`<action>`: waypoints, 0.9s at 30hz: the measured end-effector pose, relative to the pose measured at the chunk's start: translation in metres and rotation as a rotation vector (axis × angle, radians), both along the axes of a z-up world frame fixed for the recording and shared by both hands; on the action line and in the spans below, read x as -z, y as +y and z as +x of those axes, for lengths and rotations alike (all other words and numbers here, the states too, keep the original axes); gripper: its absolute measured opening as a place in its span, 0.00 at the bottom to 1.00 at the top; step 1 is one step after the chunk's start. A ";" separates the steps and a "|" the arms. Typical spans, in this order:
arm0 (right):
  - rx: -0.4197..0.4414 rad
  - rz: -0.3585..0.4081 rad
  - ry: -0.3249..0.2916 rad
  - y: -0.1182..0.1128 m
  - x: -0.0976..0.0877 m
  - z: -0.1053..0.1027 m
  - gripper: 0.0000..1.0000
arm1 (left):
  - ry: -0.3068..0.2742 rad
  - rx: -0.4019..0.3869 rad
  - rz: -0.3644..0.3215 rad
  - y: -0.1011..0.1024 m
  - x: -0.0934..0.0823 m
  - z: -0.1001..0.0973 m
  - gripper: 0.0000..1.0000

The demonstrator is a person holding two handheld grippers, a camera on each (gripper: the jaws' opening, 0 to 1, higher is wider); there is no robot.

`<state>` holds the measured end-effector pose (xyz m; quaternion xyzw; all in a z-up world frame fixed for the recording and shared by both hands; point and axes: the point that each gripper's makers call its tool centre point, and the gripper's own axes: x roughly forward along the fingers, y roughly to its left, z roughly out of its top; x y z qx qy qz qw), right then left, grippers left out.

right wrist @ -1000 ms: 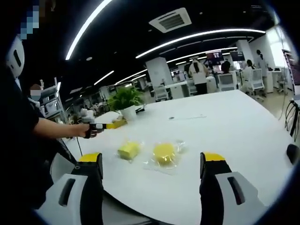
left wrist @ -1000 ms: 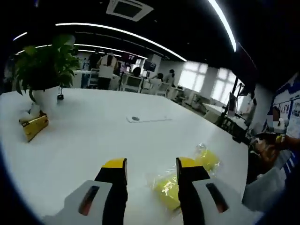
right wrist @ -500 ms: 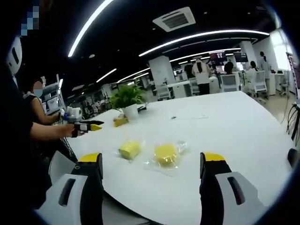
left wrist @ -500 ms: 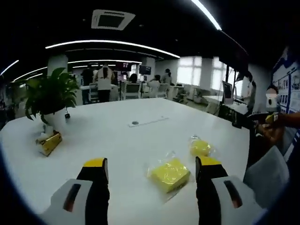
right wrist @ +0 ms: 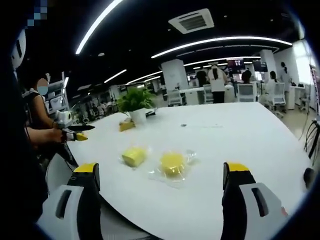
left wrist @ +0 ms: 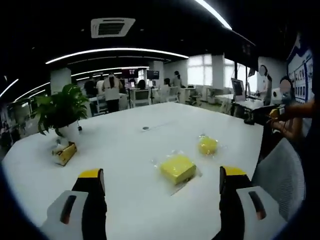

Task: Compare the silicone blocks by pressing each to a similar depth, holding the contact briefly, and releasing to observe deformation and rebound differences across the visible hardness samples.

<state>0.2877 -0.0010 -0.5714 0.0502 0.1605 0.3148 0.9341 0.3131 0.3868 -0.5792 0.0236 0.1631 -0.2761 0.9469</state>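
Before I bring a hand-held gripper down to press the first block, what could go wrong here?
Both yellow samples, the square block and the round block, sit in loose clear bags, so a tip may skid on the film or drag the block across the smooth white table. The blocks lie close together, so a wide-open left hand-held gripper or right hand-held gripper could nudge the neighbour.

Glossy clear-wrapped blocks, smooth table

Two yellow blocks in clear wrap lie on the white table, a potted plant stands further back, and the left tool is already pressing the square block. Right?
Not quite. In the left gripper view the left tool is open and short of the square block, not pressing it. The rest stands.
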 end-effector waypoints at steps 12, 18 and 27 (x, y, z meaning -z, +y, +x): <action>-0.013 -0.084 0.067 -0.014 0.012 -0.004 0.96 | 0.111 0.032 0.042 0.021 0.018 -0.045 0.99; 0.015 -0.138 0.059 -0.039 0.006 -0.007 0.96 | 0.132 0.037 0.034 0.014 0.021 -0.057 0.99; 0.015 -0.118 0.081 -0.037 0.002 -0.006 0.96 | 0.117 0.080 0.052 -0.009 0.018 -0.037 0.99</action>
